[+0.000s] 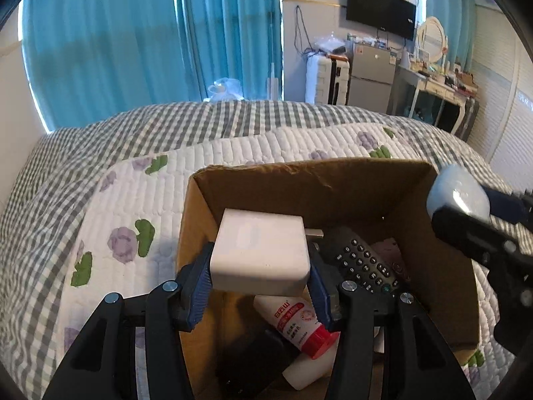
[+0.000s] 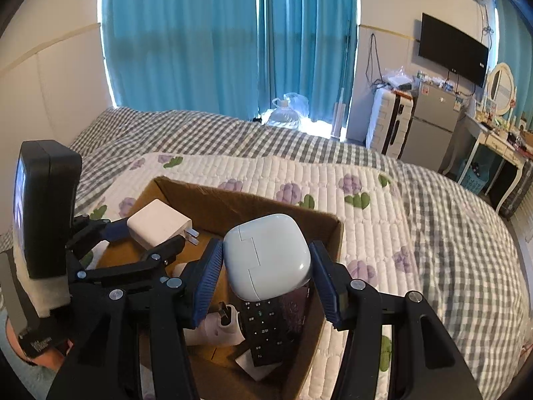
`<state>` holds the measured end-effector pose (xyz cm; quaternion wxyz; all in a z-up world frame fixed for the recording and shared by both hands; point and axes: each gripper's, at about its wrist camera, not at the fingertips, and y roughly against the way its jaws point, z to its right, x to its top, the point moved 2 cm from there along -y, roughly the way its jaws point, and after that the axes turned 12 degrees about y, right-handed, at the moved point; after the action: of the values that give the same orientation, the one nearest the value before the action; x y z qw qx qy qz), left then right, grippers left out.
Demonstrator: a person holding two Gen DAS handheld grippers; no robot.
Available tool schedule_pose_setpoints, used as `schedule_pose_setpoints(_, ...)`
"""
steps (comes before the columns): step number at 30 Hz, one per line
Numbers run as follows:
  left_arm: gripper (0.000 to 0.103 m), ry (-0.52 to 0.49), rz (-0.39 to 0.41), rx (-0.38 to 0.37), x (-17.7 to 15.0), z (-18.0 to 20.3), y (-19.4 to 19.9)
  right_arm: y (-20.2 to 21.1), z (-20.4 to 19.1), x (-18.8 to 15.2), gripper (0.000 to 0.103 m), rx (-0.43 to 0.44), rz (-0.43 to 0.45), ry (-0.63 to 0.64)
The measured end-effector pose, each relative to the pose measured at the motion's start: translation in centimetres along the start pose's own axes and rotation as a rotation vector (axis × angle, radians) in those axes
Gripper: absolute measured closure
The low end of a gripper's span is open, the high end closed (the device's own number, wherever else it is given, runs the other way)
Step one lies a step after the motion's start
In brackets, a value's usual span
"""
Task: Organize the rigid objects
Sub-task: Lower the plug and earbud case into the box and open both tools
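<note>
Left gripper (image 1: 260, 280): fingers clamped on a white, square wall charger (image 1: 261, 255), prongs exposed, held above the cardboard box (image 1: 309, 180) on the bed (image 1: 100, 206). Right gripper (image 2: 266, 275): fingers clamped on a glossy white, rounded earbud case (image 2: 268, 255) over the same box.

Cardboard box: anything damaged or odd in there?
Cardboard box has a creased, slightly torn far rim. Inside, the remote and red-capped tube lie jumbled at angles. Nothing spilled. Charger and earbud case are held above it.
</note>
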<state>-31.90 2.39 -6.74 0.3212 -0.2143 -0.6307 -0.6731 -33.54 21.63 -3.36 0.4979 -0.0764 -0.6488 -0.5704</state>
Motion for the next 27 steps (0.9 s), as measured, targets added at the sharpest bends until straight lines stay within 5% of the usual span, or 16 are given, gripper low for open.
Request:
schedule_pose_setpoints(13,0.049,-0.038,0.1,0.018,2.4,-1.4,4.2,-0.4,-1.3,0.3,0.05,0.007,-0.028,0.002)
schedule_pose_setpoints(23,0.049,-0.027,0.147,0.054,2.9,-4.3,4.3,-6.1,-3.0,1.9,0.049,0.072,-0.095,-0.026)
schedule_pose_setpoints(27,0.05,-0.005,0.154,0.042,2.8,-5.0,4.8,-6.7,-3.2,2.2,0.033,0.066,-0.089,-0.061)
